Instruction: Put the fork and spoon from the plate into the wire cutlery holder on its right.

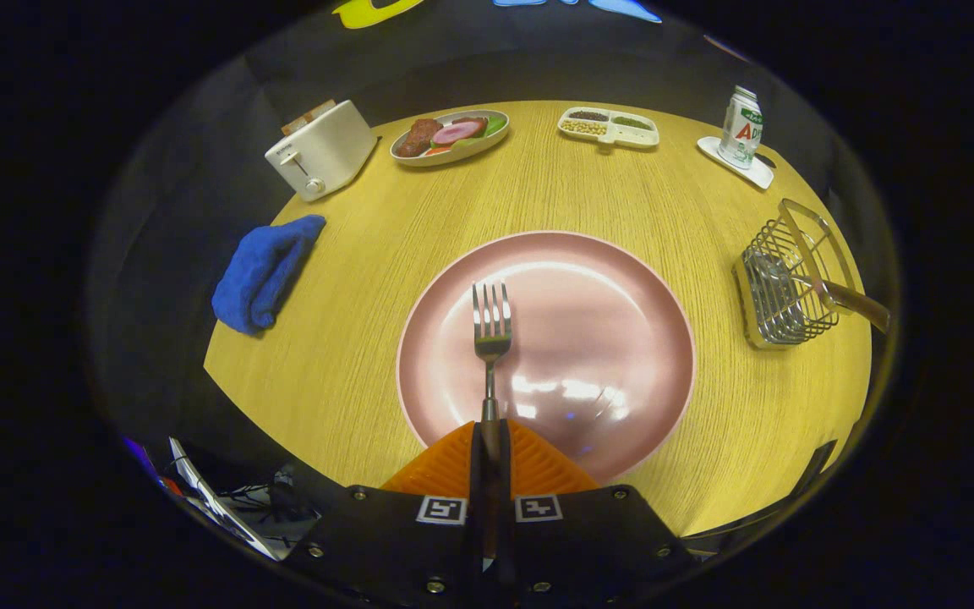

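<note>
The gripper [489, 444] has its two fingers pressed together on the handle of the fork [492, 334], which runs straight ahead toward 12 o'clock with its tines over the middle of the pink plate [622, 288]. Whether the fork's head rests on the plate or hangs just above it I cannot tell. The plate sits on the round wooden table [369, 279] directly ahead of the fingers. At about 3 o'clock from the plate, well apart from it, stands the wire cutlery holder [779, 288]; a spoon [825, 289] already lies in it, bowl down inside the wires and wooden handle sticking out toward 4 o'clock. At 9 o'clock from the plate lies a crumpled blue cloth [263, 271]. Beyond that, around 10 o'clock, is a white toaster [318, 150]. At 12 o'clock along the far rim are an oval dish of food [451, 135] and a divided tray [610, 127]. At 2 o'clock a can [741, 127] stands upright on a white coaster [745, 167]
</note>
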